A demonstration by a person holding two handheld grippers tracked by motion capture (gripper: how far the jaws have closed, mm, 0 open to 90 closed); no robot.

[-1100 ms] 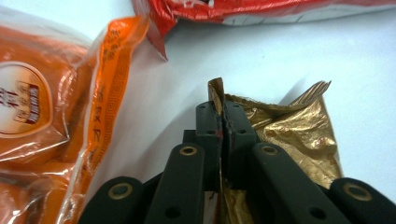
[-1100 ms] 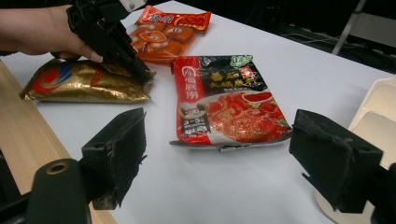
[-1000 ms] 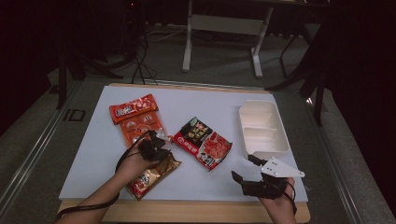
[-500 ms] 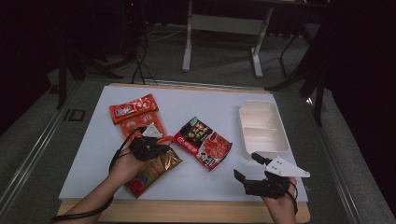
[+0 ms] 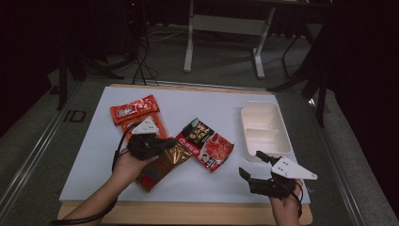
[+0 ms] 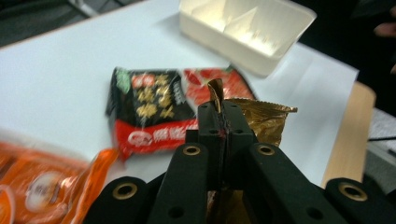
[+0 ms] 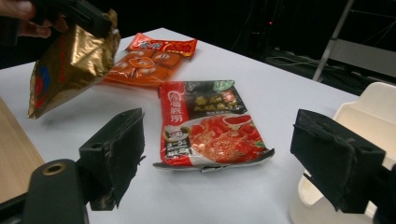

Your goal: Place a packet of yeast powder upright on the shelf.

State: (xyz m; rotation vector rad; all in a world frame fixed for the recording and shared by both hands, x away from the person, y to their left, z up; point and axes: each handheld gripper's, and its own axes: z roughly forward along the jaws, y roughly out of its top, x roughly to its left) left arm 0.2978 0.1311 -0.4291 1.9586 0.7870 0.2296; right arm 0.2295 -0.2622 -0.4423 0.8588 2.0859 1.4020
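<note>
The left gripper (image 5: pixel 162 145) is pinching the top edge of the gold packet (image 5: pixel 162 165), its jaws pressed tight on the crinkled foil; in the left gripper view a corner of the foil (image 6: pixel 215 91) is sticking up past the jaw tips. The left hand (image 5: pixel 127 162) is coming in from the near edge, forearm angled toward the middle of the white surface (image 5: pixel 94 160), with the gripper pointing across to the right. In the right gripper view the packet (image 7: pixel 70 60) is hanging tilted, its lower corner clear of the surface and a shadow lying under it.

Just beside it the red and black packet (image 5: pixel 205 143) is lying flat. Behind the left hand, the orange packet (image 5: pixel 157 123) is lying flat too, and the red bar wrapper (image 5: pixel 134 108) is resting against its far edge.

The right gripper (image 5: pixel 256 170) is sitting low near the front right corner, the right hand (image 5: pixel 284 207) holding it from below, its jaws spread wide with nothing between them; they have just been narrowing a touch. It is pointing toward the red and black packet. The white divided tray (image 5: pixel 263 141) is standing just beyond it, well apart from the gold packet.
</note>
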